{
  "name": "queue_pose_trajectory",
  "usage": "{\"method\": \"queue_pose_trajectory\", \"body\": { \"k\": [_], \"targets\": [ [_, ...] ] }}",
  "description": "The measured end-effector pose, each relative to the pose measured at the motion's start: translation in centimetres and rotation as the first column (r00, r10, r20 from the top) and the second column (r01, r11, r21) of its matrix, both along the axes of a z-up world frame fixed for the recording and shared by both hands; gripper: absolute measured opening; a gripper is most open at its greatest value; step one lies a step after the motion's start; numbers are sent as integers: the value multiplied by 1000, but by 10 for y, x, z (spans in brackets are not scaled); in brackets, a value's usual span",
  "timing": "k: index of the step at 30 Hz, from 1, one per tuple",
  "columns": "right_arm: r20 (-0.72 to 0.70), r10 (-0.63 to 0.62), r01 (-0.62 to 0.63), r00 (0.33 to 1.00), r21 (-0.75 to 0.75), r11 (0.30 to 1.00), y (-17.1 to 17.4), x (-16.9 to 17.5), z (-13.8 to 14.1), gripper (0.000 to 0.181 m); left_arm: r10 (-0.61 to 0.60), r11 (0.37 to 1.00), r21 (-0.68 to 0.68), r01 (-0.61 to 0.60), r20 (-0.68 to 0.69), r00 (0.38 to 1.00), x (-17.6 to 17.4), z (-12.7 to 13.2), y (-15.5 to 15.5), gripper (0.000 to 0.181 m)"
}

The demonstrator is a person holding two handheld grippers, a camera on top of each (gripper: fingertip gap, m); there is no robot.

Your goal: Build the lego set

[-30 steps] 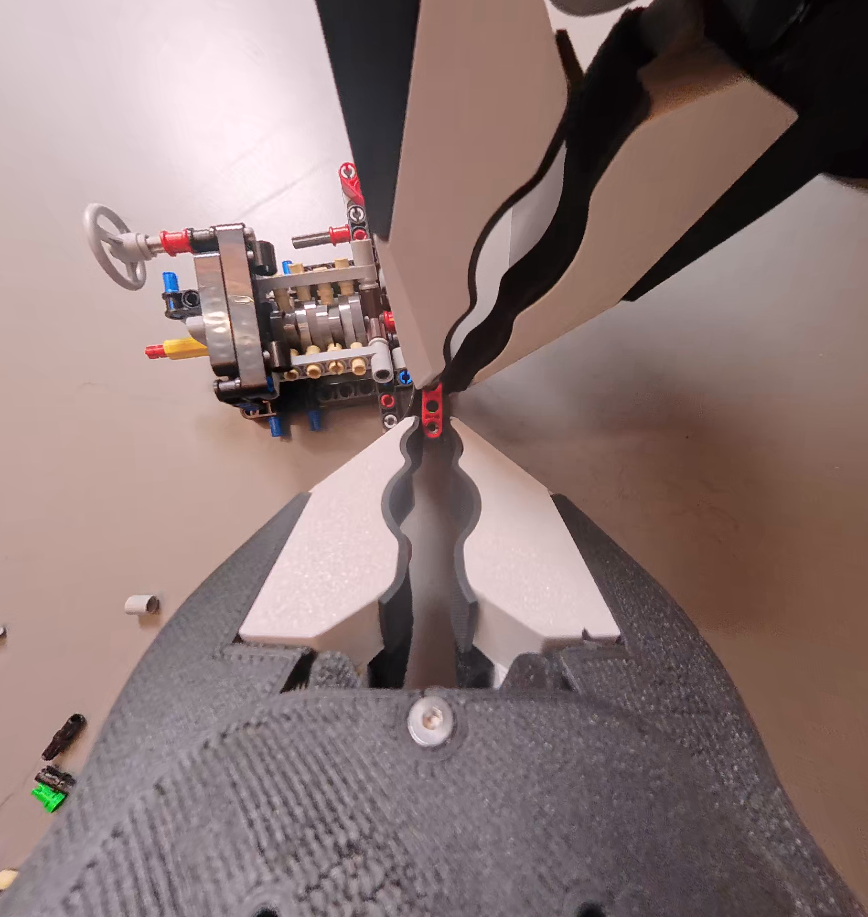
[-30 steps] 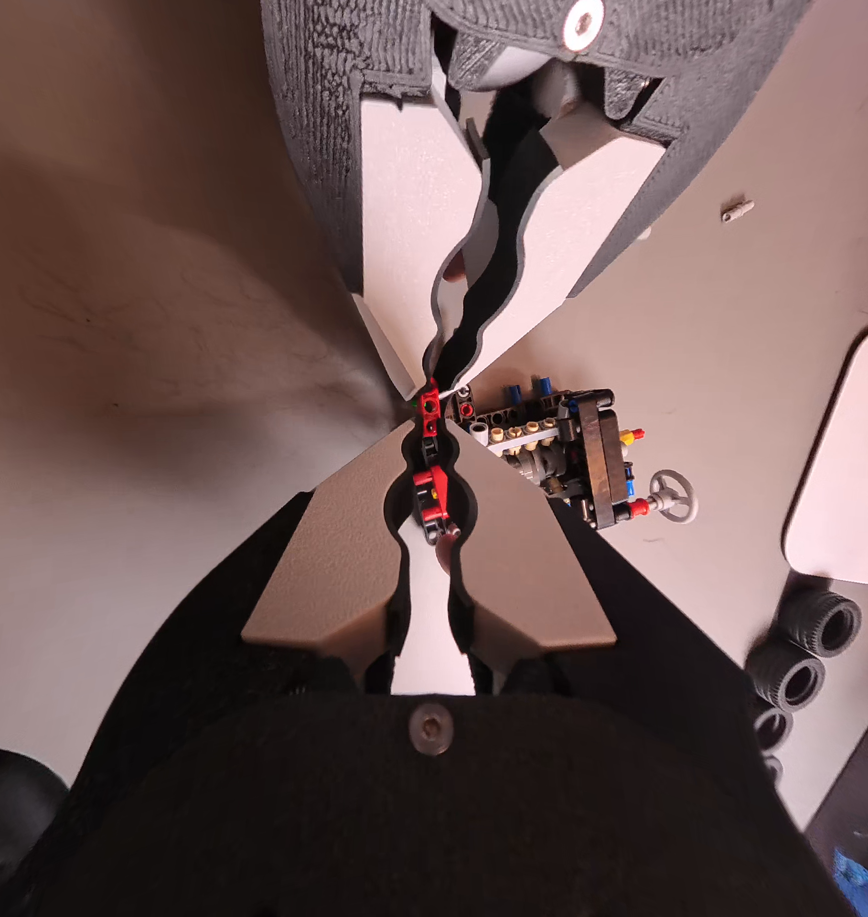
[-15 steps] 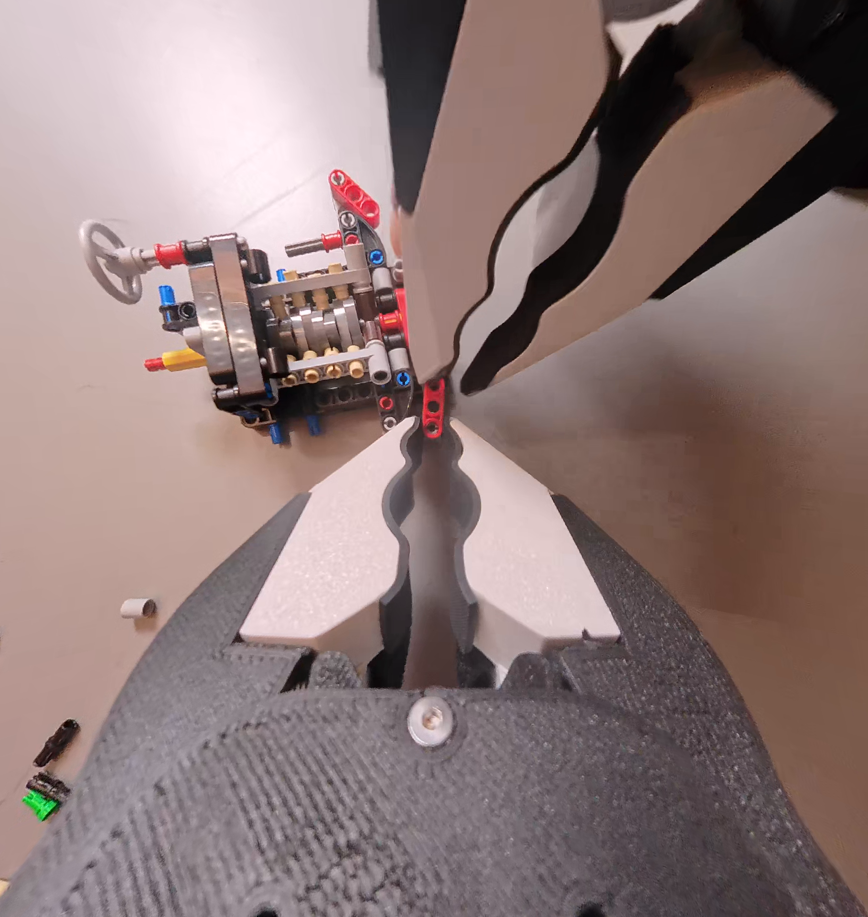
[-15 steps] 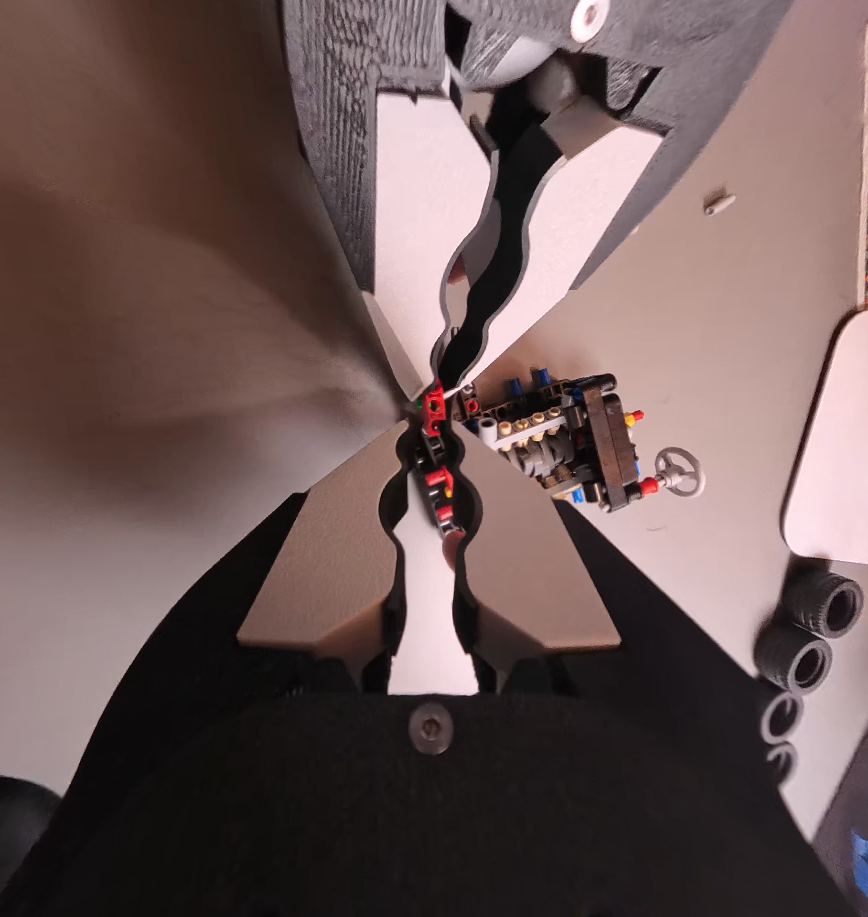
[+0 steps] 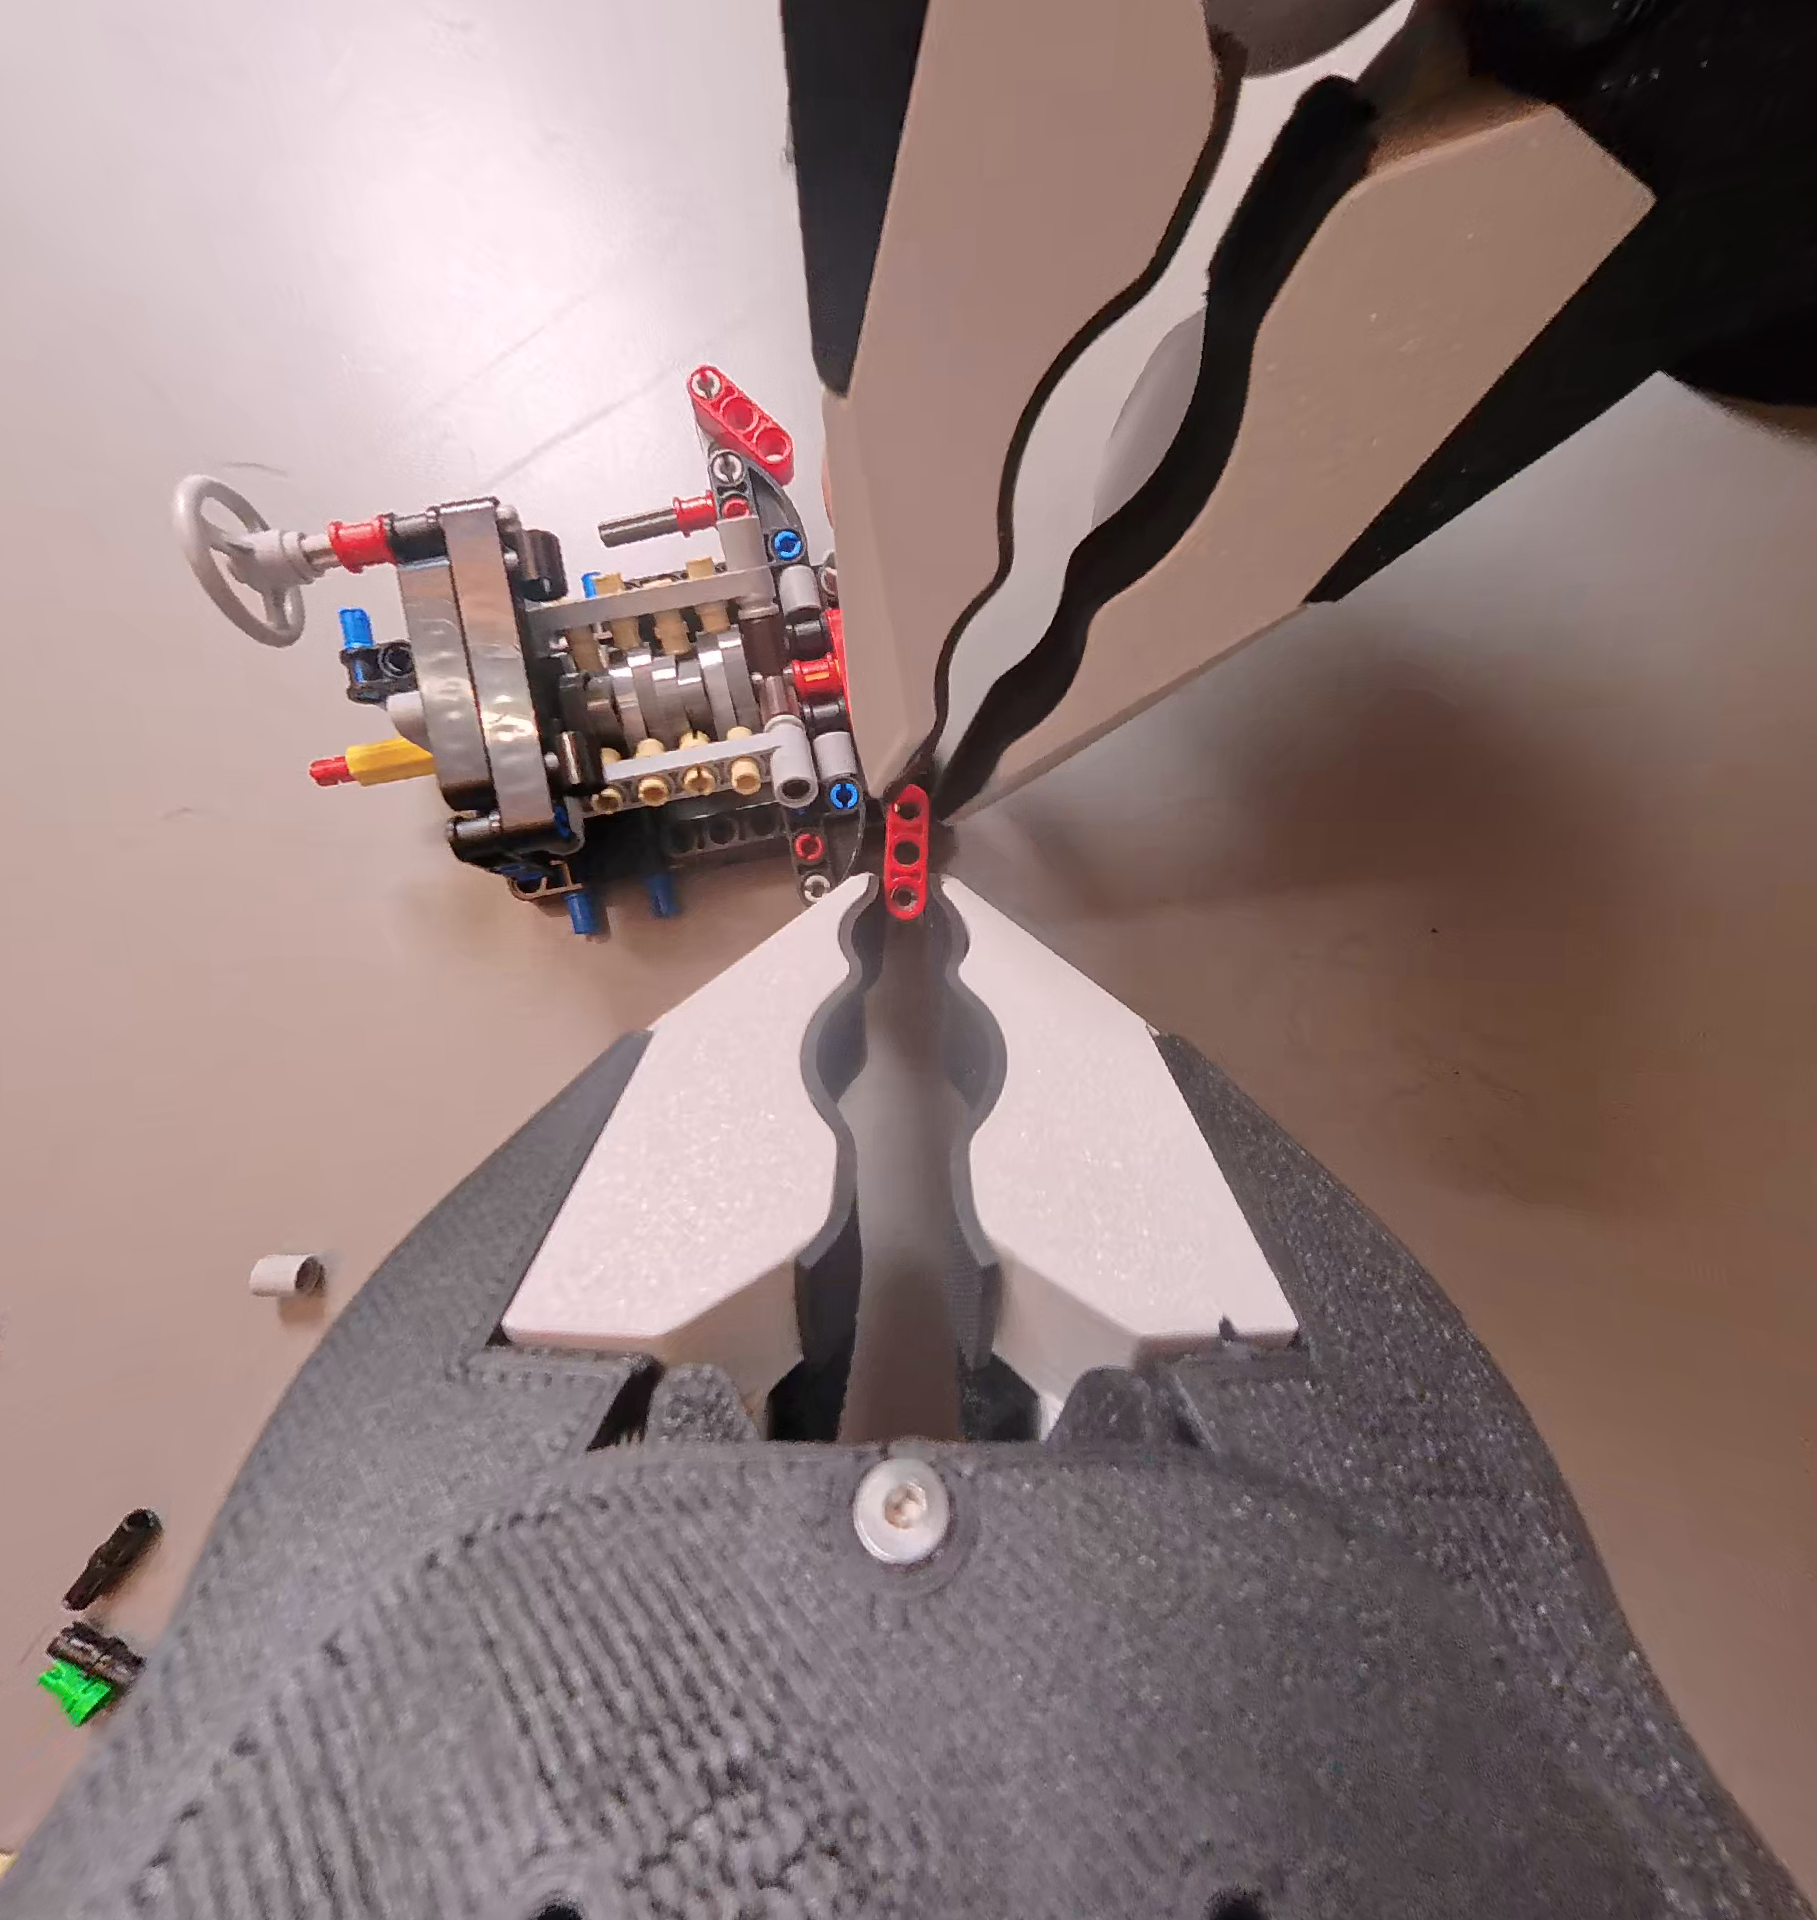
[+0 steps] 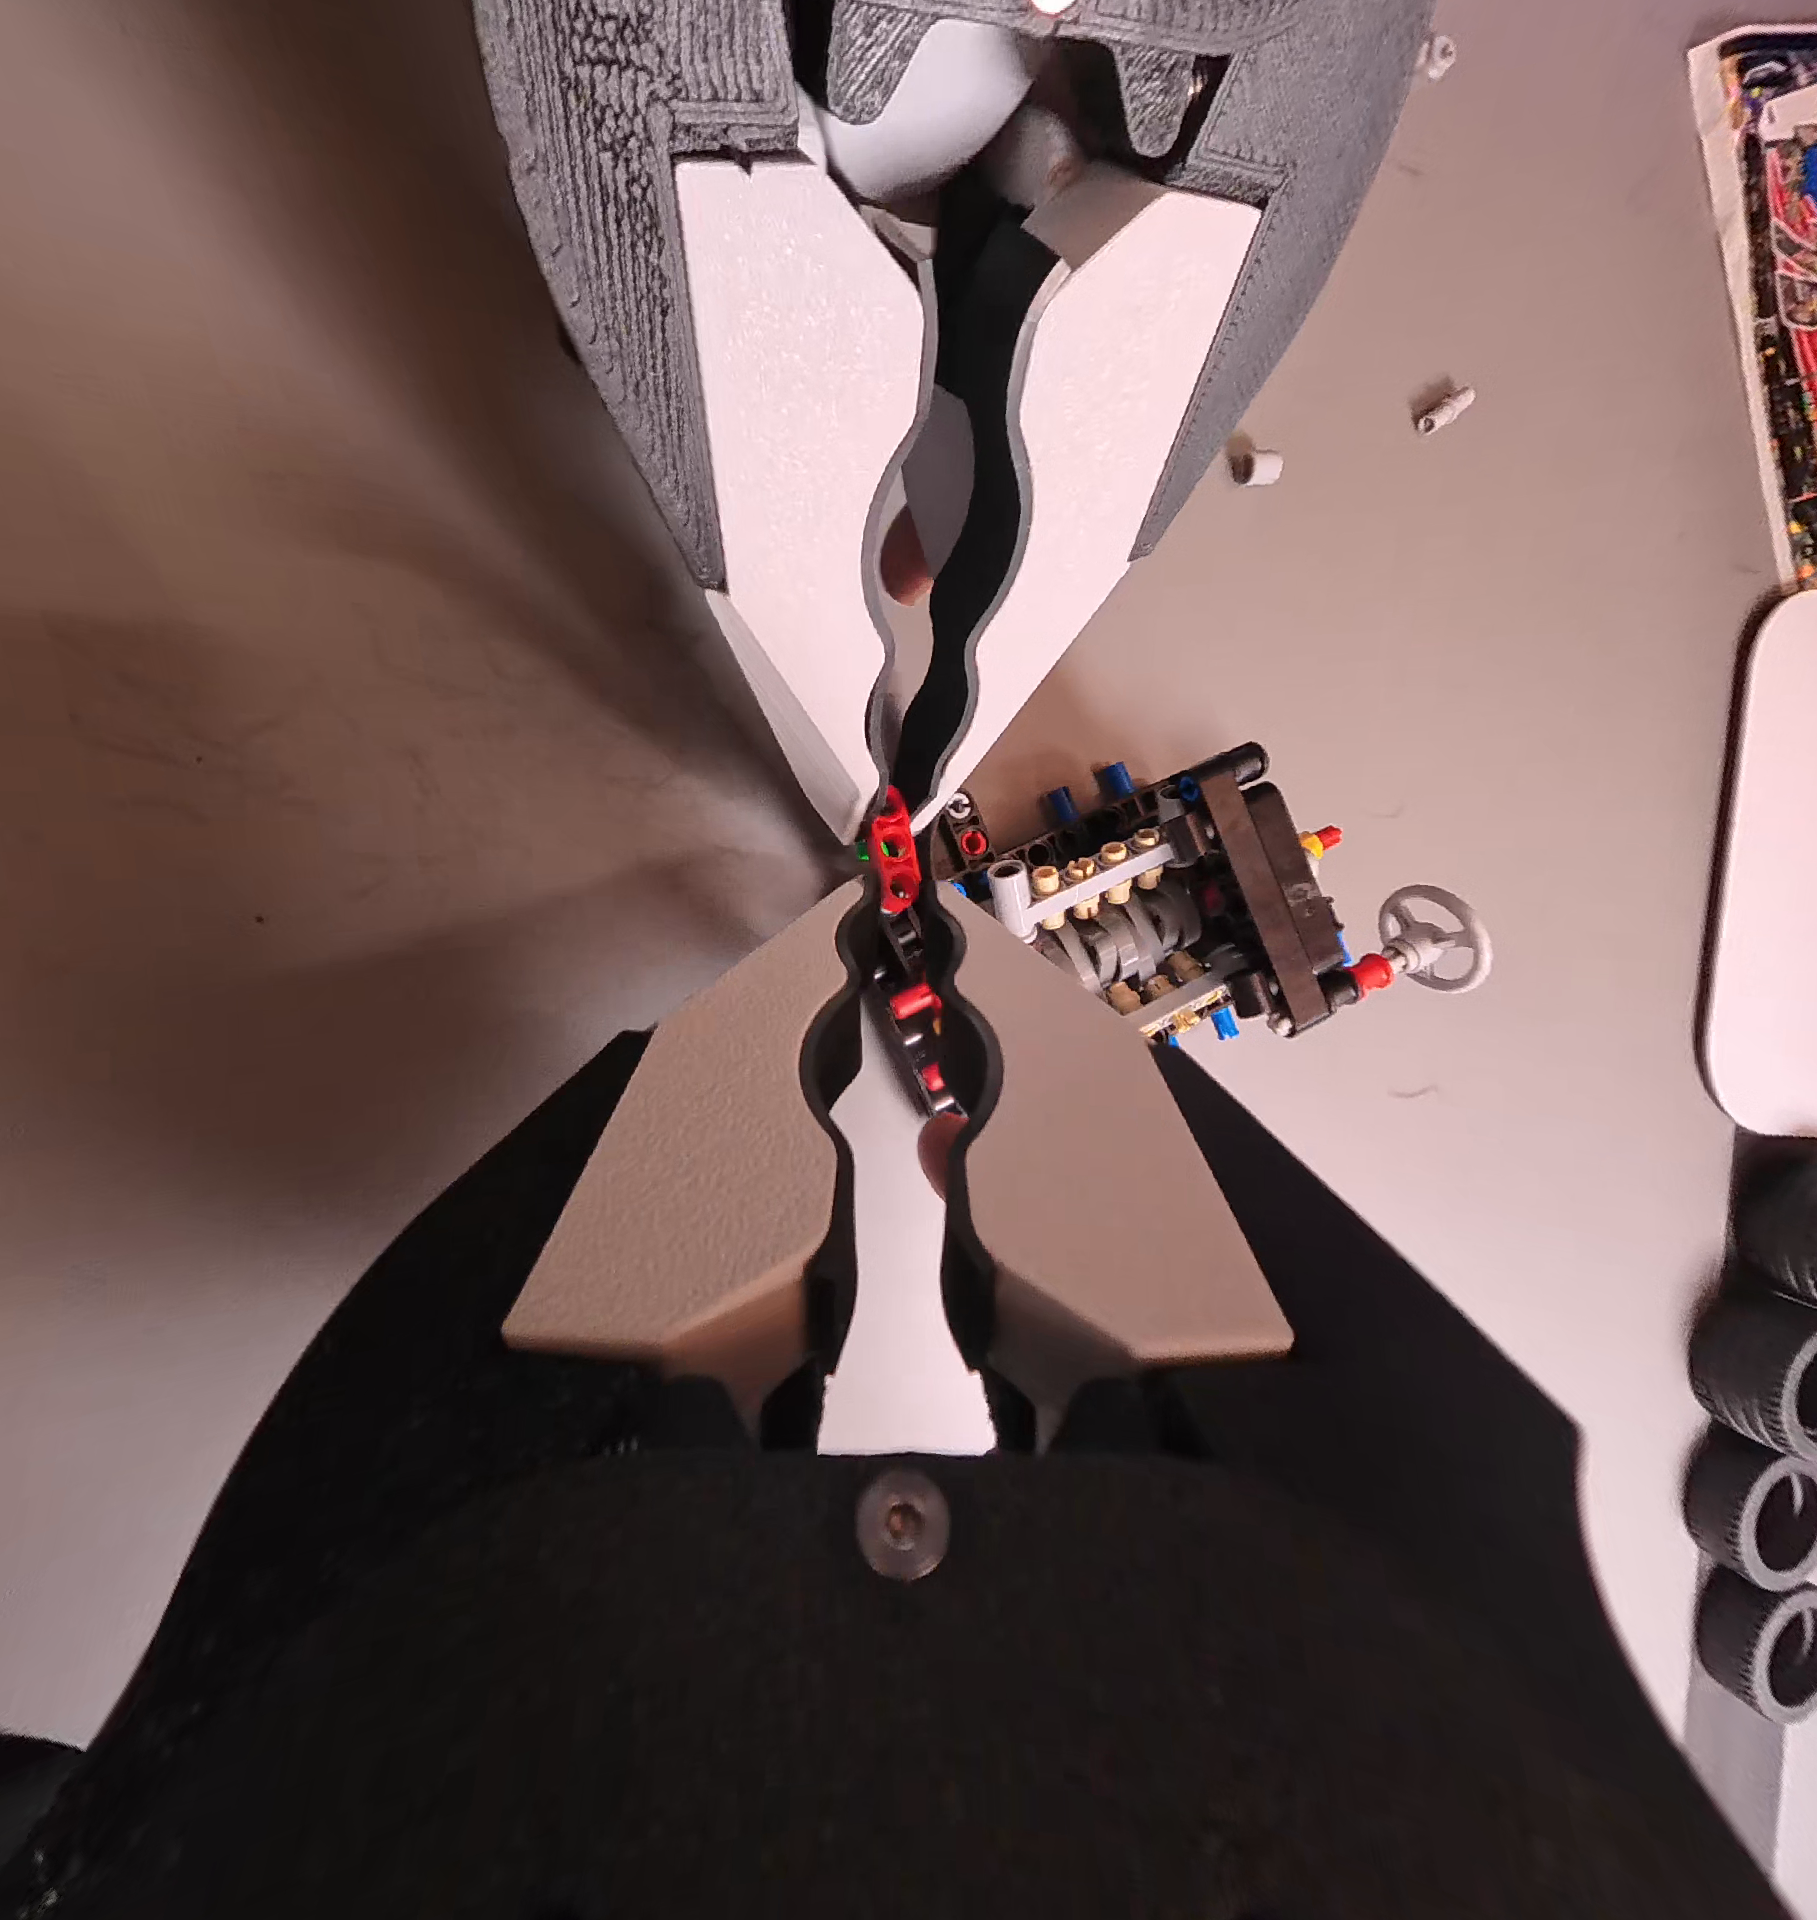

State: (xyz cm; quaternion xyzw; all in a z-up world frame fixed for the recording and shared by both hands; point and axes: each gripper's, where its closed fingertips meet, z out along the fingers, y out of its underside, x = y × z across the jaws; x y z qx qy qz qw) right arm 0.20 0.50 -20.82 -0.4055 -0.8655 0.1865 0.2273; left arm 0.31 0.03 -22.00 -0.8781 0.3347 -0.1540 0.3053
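Beside the partly built grey-and-black lego gearbox assembly [image 5: 613, 696] with its pale grey steering wheel [image 5: 239, 561], on the beige tabletop [image 5: 260, 260], the two grippers meet tip to tip. The left gripper [image 5: 906, 894], with white fingers in a dark grey textured body, is clamped on one end of a small red three-hole lego beam [image 5: 906, 852]. The right gripper [image 6: 899, 914], with tan fingers in a black body, is closed around a thin black-and-red lego sub-assembly [image 6: 914, 1018] running back between its fingers, joined to the red beam. Farther from the gearbox assembly than the grippers, four black rubber tyres [image 6: 1777, 1496] lie loose beside a white tray [image 6: 1797, 883]; what the tray holds cannot be seen. A printed instruction booklet [image 6: 1797, 312] lies beyond the tray.
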Motion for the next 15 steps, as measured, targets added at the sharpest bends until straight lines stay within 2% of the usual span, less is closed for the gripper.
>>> {"method": "queue_pose_trajectory", "body": {
  "k": [1,15],
  "targets": [
    [5,-2,2,1000,-7,1000,0,0,0,5,1,1000,0,-1,1,1000,0,0,0,5],
    [73,-29,29,997,-1,1000,1,1,-5,6,5,1000,9,-5,4,1000,0,0,-1,6]
  ]
}}
